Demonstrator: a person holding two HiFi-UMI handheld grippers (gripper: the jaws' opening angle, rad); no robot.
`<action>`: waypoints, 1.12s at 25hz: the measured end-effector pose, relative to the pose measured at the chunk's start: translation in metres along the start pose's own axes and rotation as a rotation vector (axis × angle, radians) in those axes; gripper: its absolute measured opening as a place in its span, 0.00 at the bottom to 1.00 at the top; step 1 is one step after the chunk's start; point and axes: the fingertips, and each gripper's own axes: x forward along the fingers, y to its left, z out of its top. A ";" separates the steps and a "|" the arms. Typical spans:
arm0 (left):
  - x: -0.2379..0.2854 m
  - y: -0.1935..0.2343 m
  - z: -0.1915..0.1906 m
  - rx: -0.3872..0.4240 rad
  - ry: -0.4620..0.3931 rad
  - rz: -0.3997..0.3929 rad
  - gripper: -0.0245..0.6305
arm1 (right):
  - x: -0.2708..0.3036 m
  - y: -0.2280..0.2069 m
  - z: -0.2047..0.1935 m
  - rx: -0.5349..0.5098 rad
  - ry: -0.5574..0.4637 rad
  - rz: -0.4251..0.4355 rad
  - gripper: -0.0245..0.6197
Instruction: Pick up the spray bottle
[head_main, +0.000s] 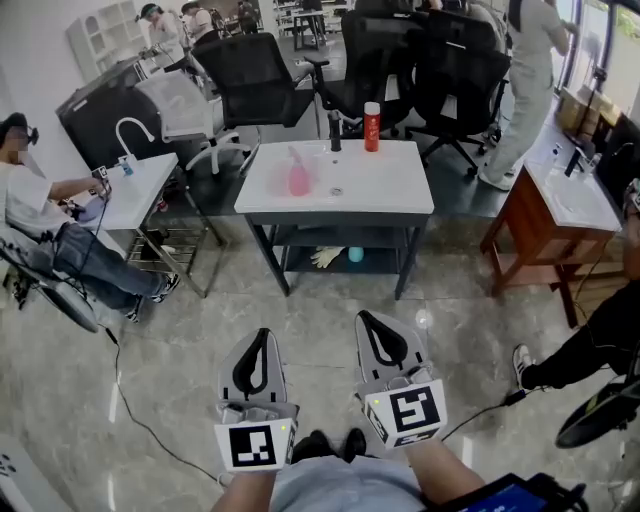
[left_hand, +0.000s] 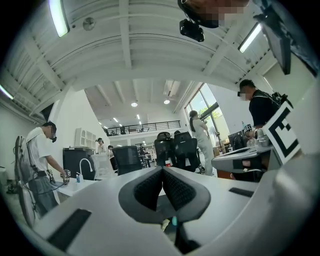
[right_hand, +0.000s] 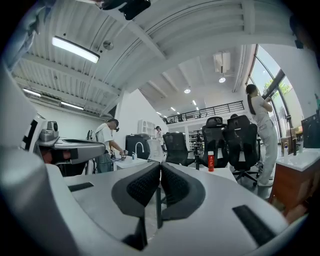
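A pink spray bottle (head_main: 299, 177) lies or leans on the white sink table (head_main: 390, 190) in the head view, left of the drain. A red bottle (head_main: 372, 127) (right_hand: 210, 162) stands at the table's back edge beside a black faucet (head_main: 335, 131). My left gripper (head_main: 263, 334) (left_hand: 161, 170) and right gripper (head_main: 371, 319) (right_hand: 160, 164) are held level side by side over the floor, well short of the table. Both have their jaws closed together with nothing between them. In the two gripper views I cannot make out the pink bottle.
Black office chairs (head_main: 250, 65) crowd behind the table. A seated person (head_main: 60, 235) and a small white sink stand (head_main: 140, 190) are at the left. At the right are a wooden sink cabinet (head_main: 560, 215) and a standing person (head_main: 530, 70). A cable (head_main: 130, 410) runs across the floor.
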 end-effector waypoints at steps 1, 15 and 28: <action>0.001 0.000 -0.001 0.002 0.003 0.002 0.06 | 0.002 -0.004 0.000 0.004 -0.001 -0.004 0.08; 0.066 0.052 -0.039 -0.030 0.040 0.035 0.06 | 0.089 -0.023 -0.026 -0.002 0.058 -0.018 0.11; 0.220 0.156 -0.056 -0.007 0.018 -0.007 0.06 | 0.264 -0.050 -0.013 -0.018 0.057 -0.061 0.11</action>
